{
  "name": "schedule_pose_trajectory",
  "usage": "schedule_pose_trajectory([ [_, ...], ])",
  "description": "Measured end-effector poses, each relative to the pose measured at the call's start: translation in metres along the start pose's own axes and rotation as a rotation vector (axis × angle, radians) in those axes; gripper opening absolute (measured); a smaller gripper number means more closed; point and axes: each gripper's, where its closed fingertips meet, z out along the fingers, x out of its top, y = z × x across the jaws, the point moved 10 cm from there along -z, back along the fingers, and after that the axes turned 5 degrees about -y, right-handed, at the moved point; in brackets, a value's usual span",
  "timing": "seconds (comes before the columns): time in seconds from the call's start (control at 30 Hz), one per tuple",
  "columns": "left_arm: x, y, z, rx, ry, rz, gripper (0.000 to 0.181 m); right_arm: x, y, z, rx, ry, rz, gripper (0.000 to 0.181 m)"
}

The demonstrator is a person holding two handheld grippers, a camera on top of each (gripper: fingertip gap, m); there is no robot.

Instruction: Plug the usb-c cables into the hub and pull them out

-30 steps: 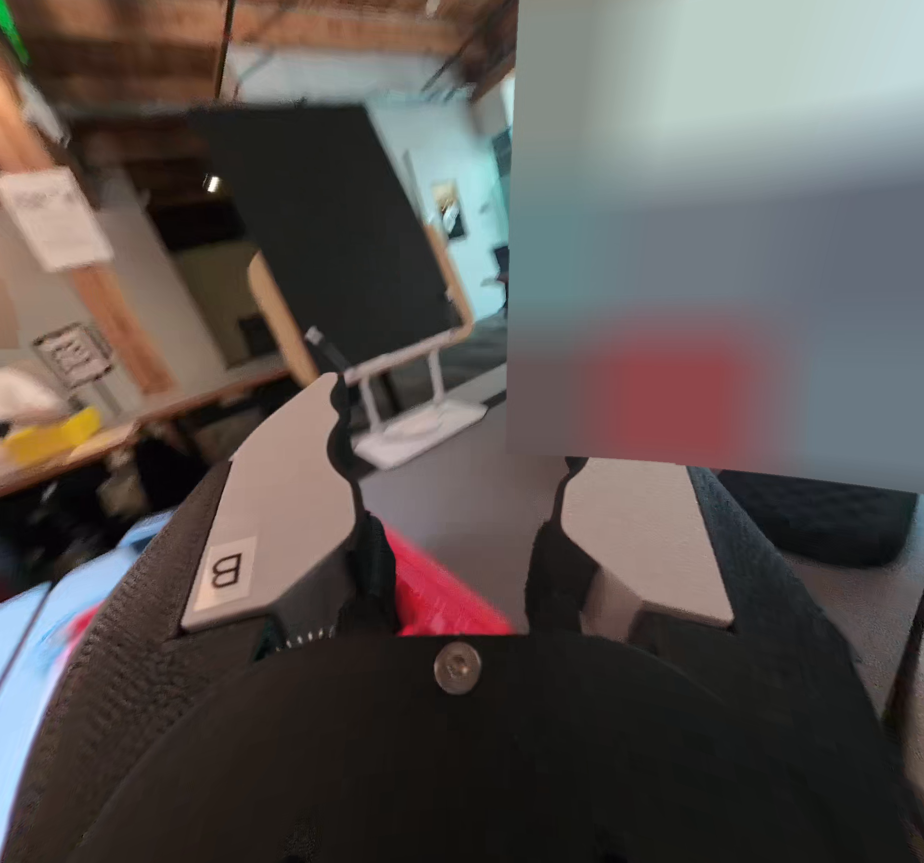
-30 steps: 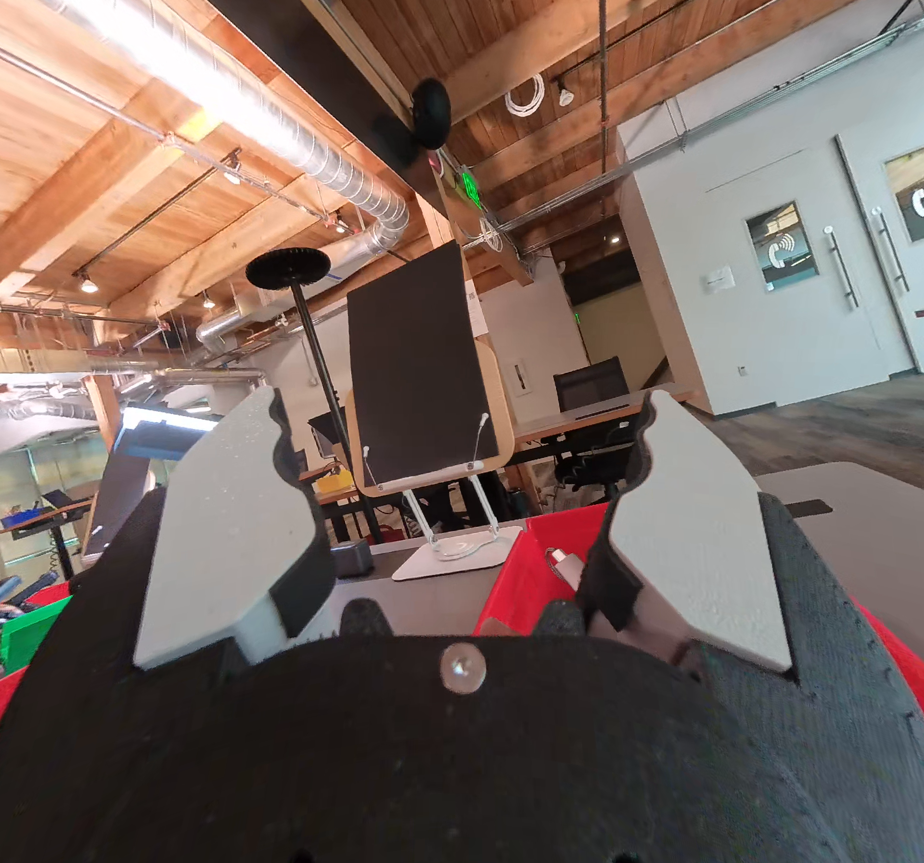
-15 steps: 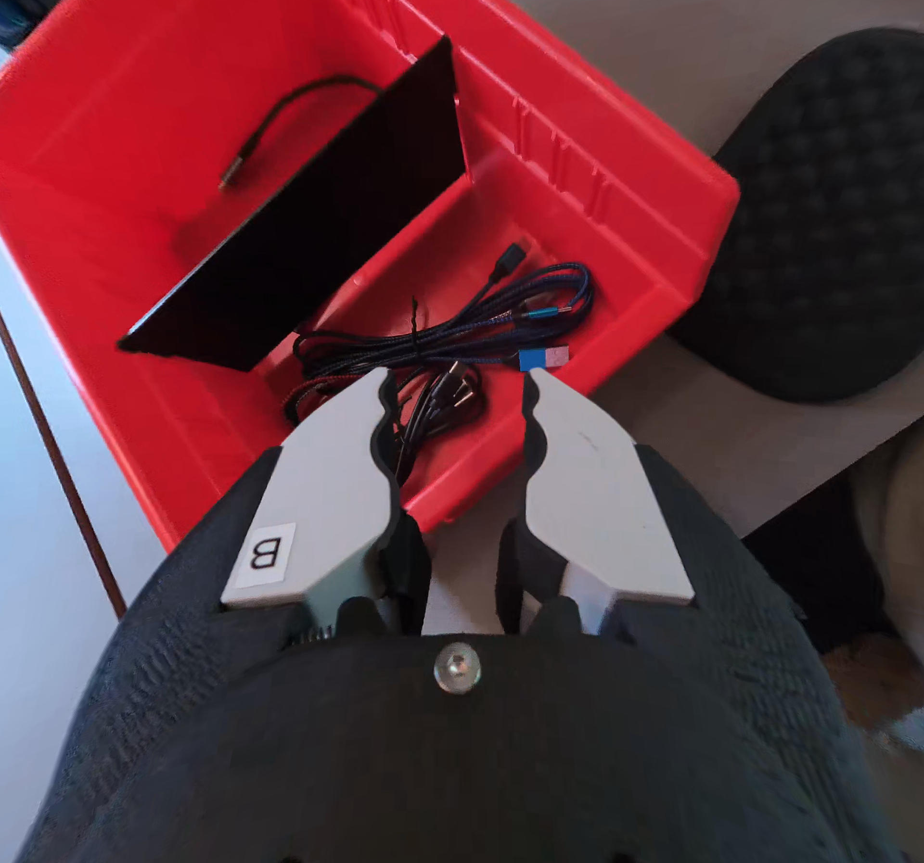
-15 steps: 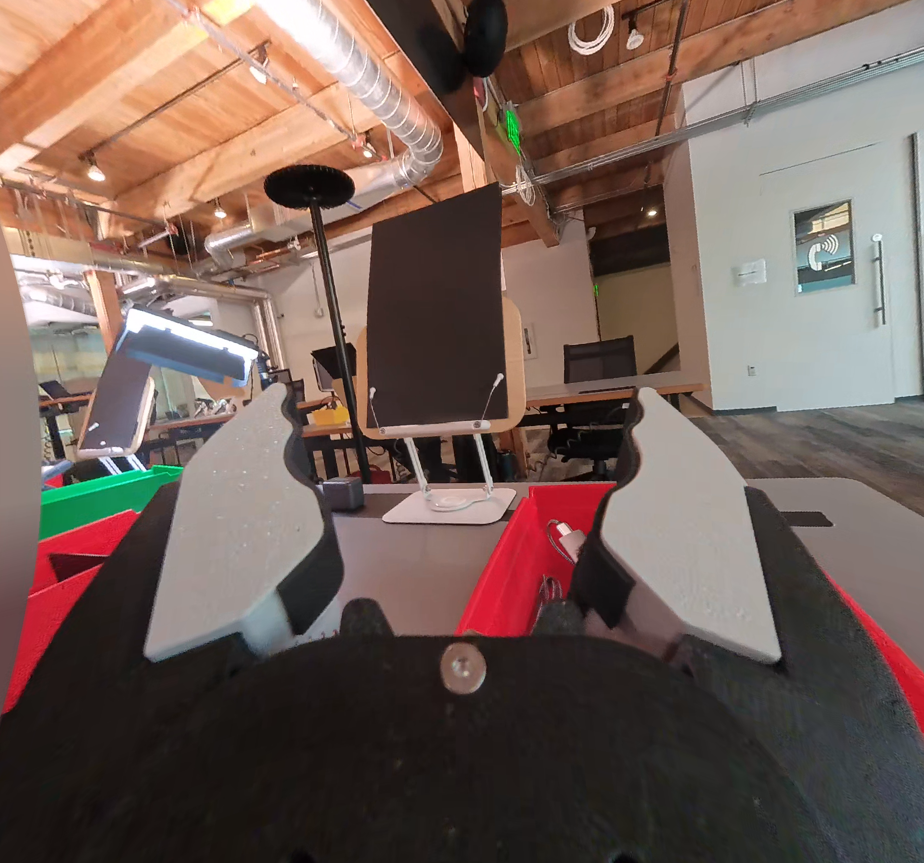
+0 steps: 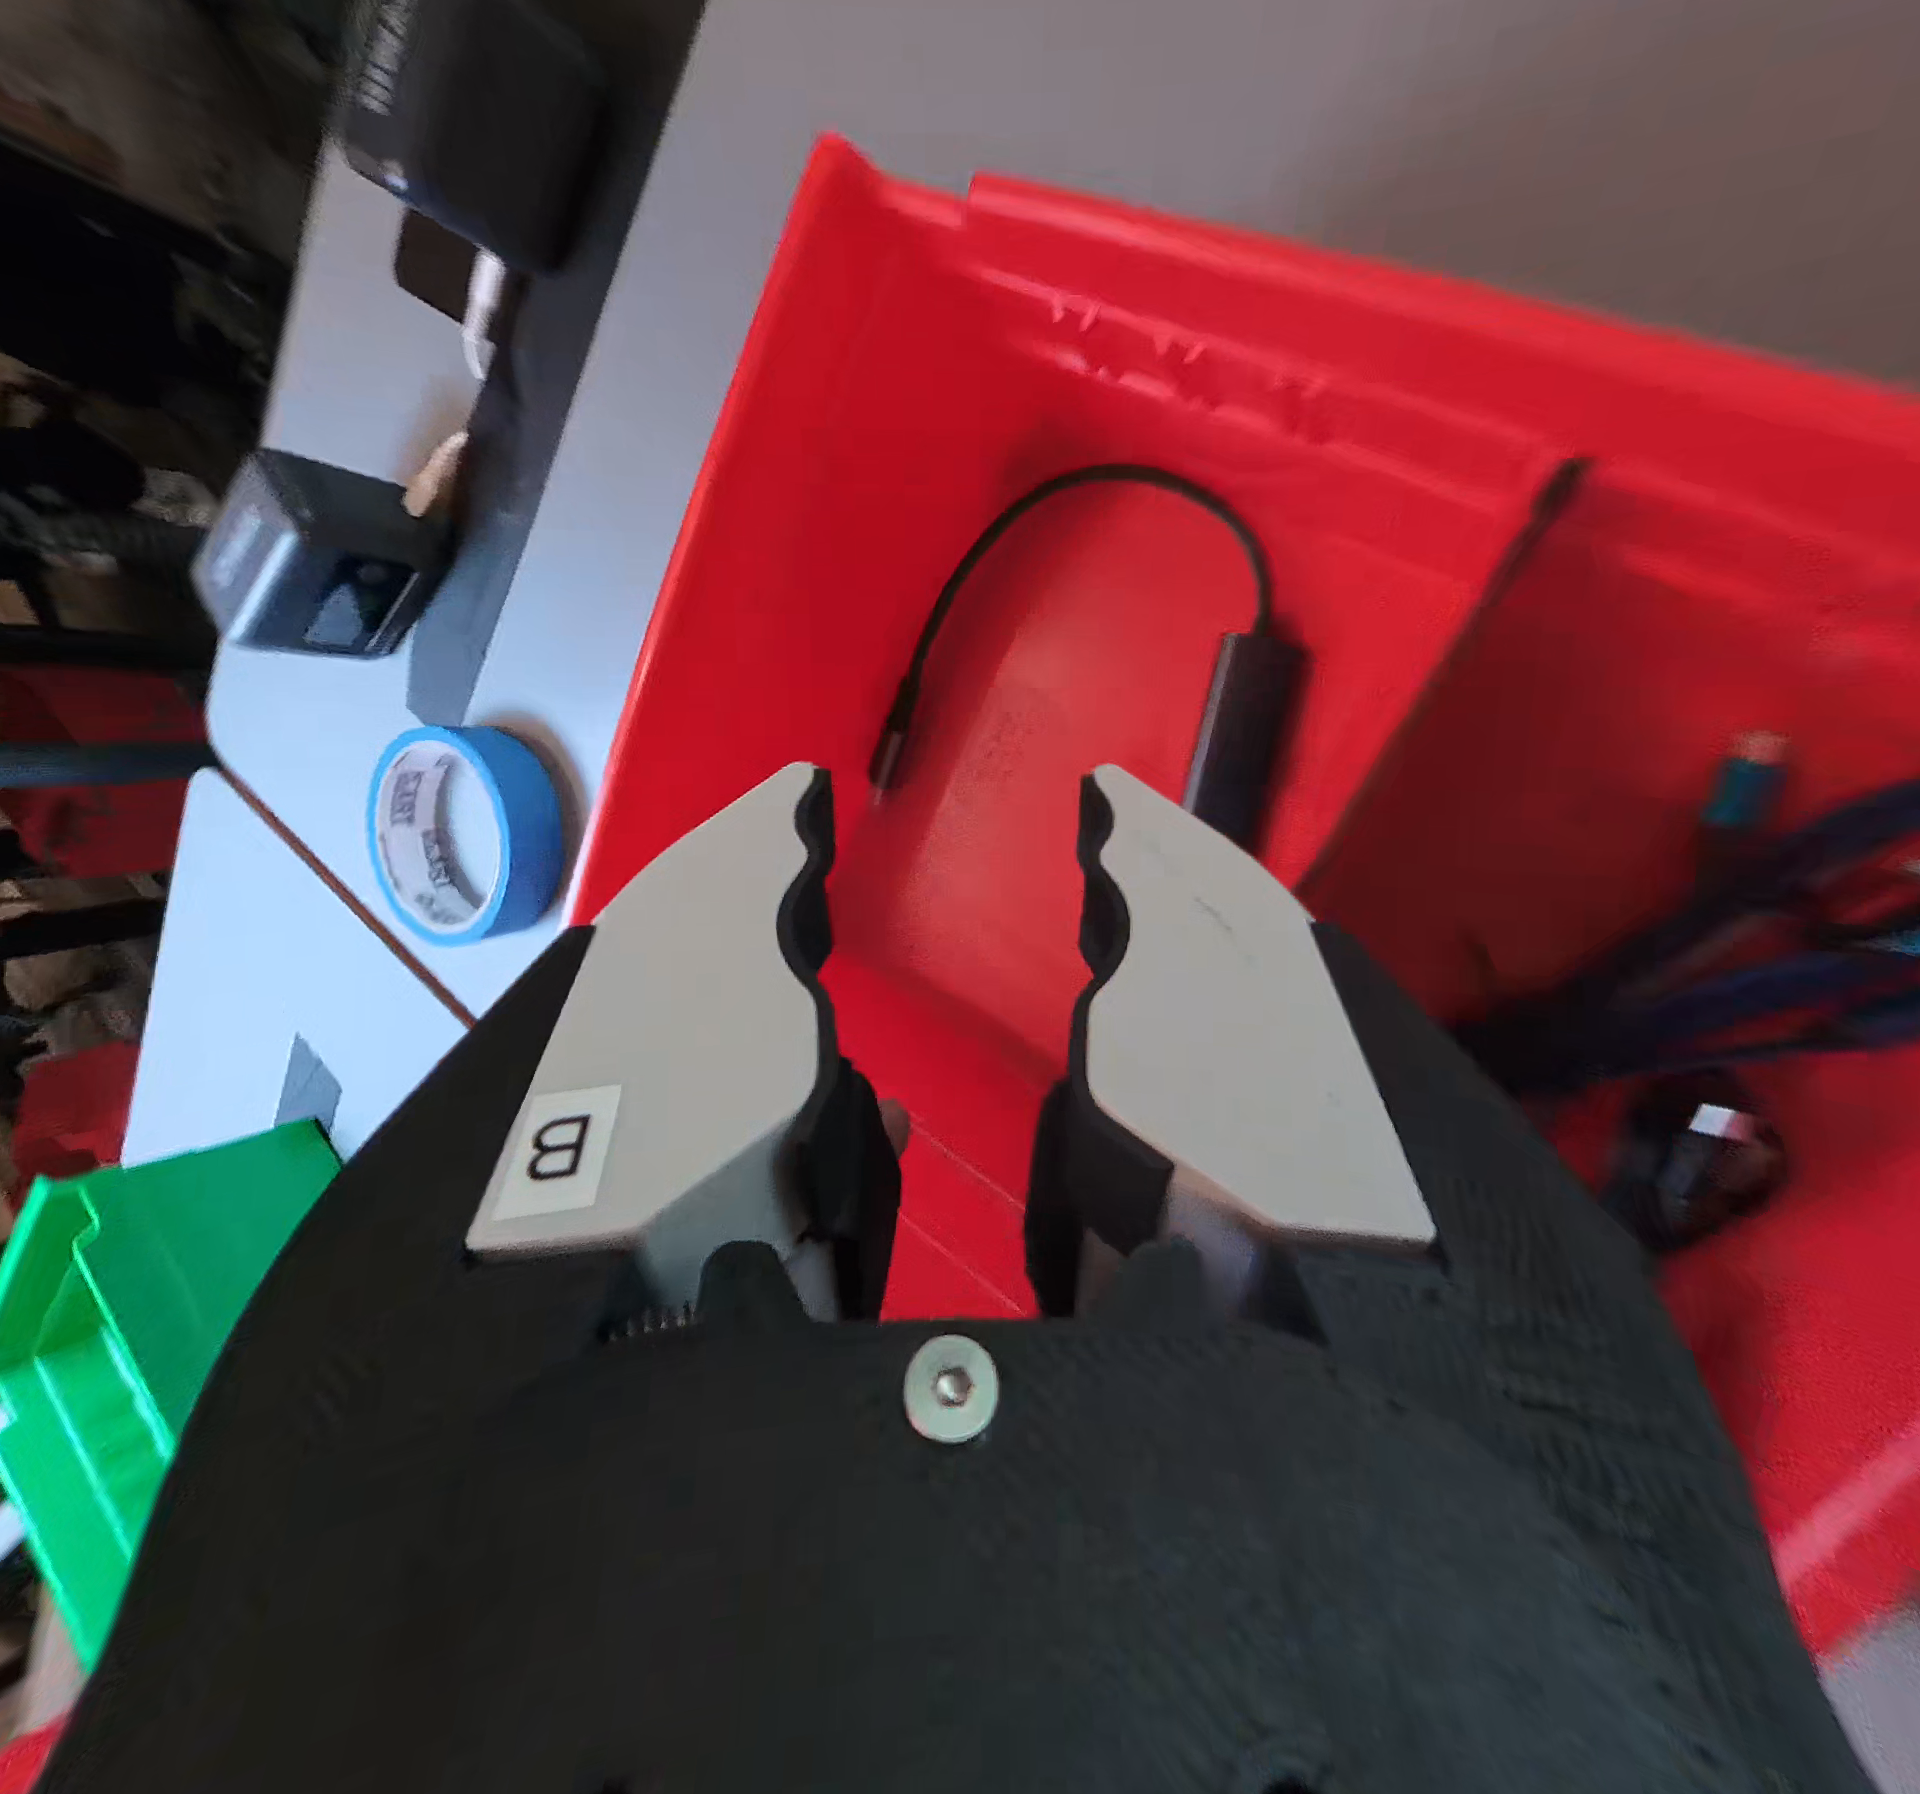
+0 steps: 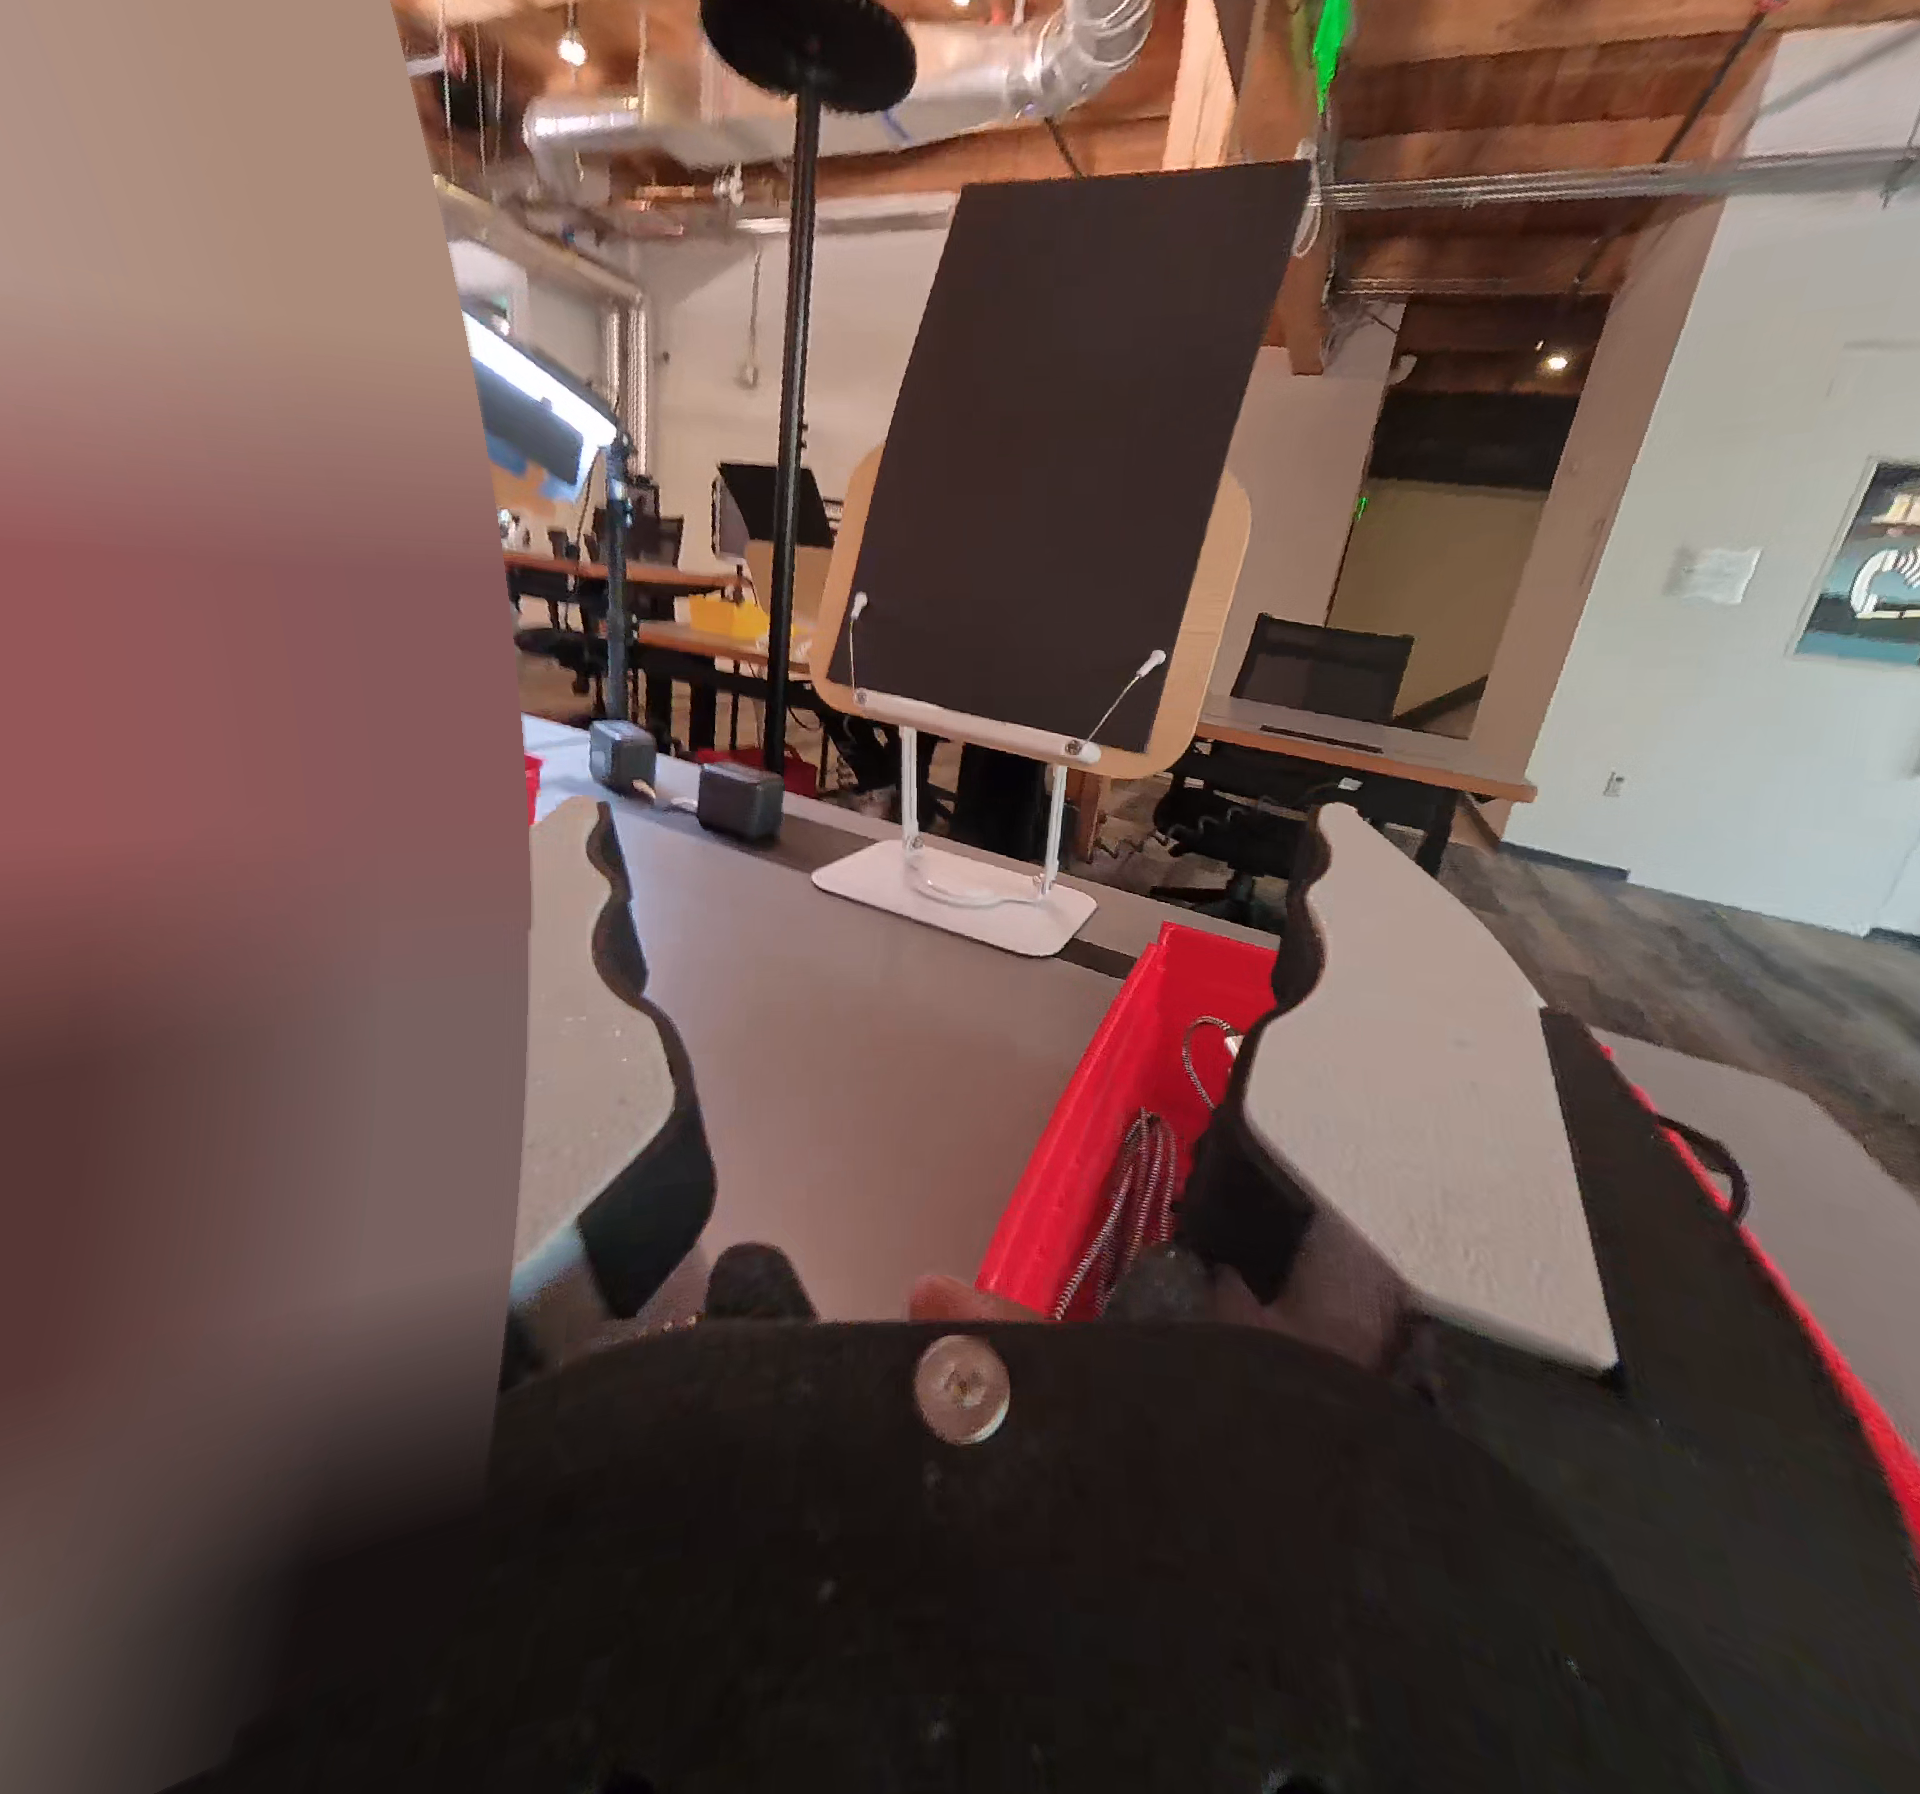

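Note:
In the left wrist view a red bin holds a dark hub with a short black lead curling to a plug. A black divider splits the bin. Beyond it lies a bundle of dark braided cables with a blue-tipped plug. My left gripper is open and empty, hovering over the hub's compartment, its tips just short of the hub. My right gripper is open and empty above the grey table, beside another red bin with coiled cables.
A blue tape roll lies on the table left of the bin, with two small black boxes farther back and a green bin at lower left. In the right wrist view a black board on a white stand stands at the table's far edge. My hands' fingertips stand some 55 cm from each other.
The left gripper has swung from the cable compartment over to the hub's compartment, and its jaws have opened wider. The right gripper has tilted down and turned a little left, staying open.

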Motion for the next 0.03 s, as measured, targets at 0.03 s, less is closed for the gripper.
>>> schedule_pose_trajectory([
  [0.03, 0.0024, -0.0048, 0.0182, -0.026, -0.038, 0.05, 0.04, -0.0002, -0.0018, 0.0012, 0.006, -0.012, -0.027, 0.119],
])
